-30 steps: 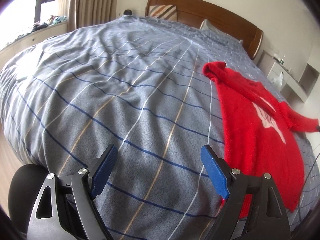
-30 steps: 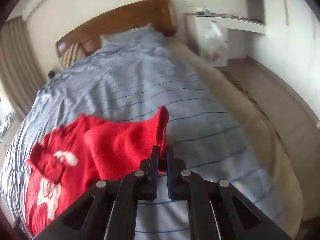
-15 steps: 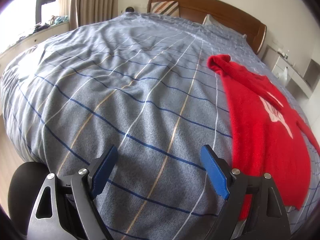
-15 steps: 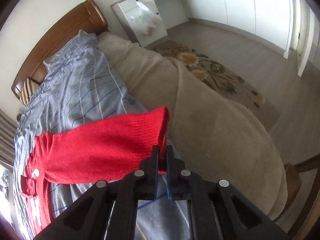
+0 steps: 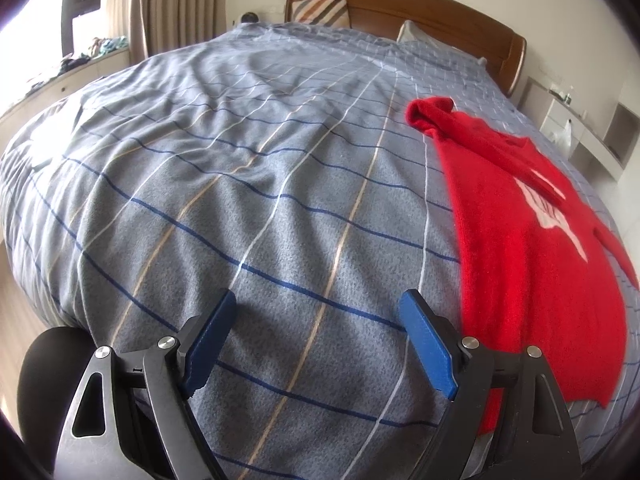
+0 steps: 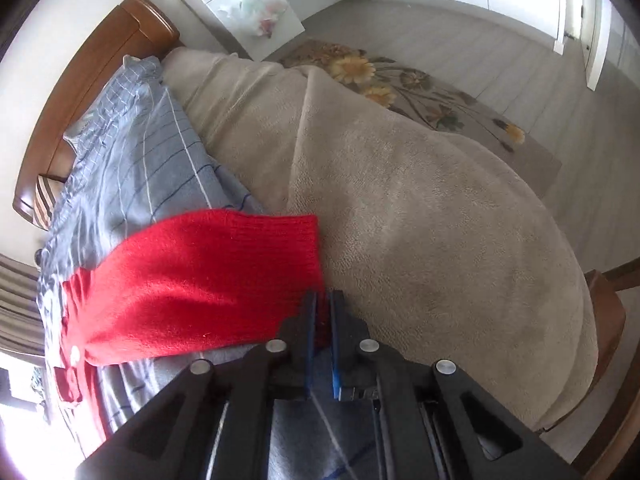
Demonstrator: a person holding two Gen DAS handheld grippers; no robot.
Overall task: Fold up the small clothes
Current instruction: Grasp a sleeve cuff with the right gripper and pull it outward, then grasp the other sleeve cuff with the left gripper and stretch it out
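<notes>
A red knit sweater [image 5: 520, 240] with a white motif lies spread on the right side of the bed. My left gripper [image 5: 318, 300] hovers open over the checked bedspread [image 5: 240, 160], just left of the sweater's hem, with nothing between its blue pads. In the right wrist view the sweater's sleeve [image 6: 200, 276] stretches out toward the bed's edge. My right gripper [image 6: 323, 300] pinches the sleeve's cuff corner. Its jaws are opening, with red knit still between the pads.
A beige blanket [image 6: 400, 200] drapes over the bed's right side. Beyond it are a flowered rug [image 6: 420, 92] and a white nightstand [image 6: 244, 12]. The wooden headboard [image 5: 400, 0] stands at the far end, and a window ledge [image 5: 60, 76] runs along the left.
My right gripper has swung outward and down, pulling the sleeve straight toward the beige blanket. The sweater now lies flatter. The left gripper has stayed put.
</notes>
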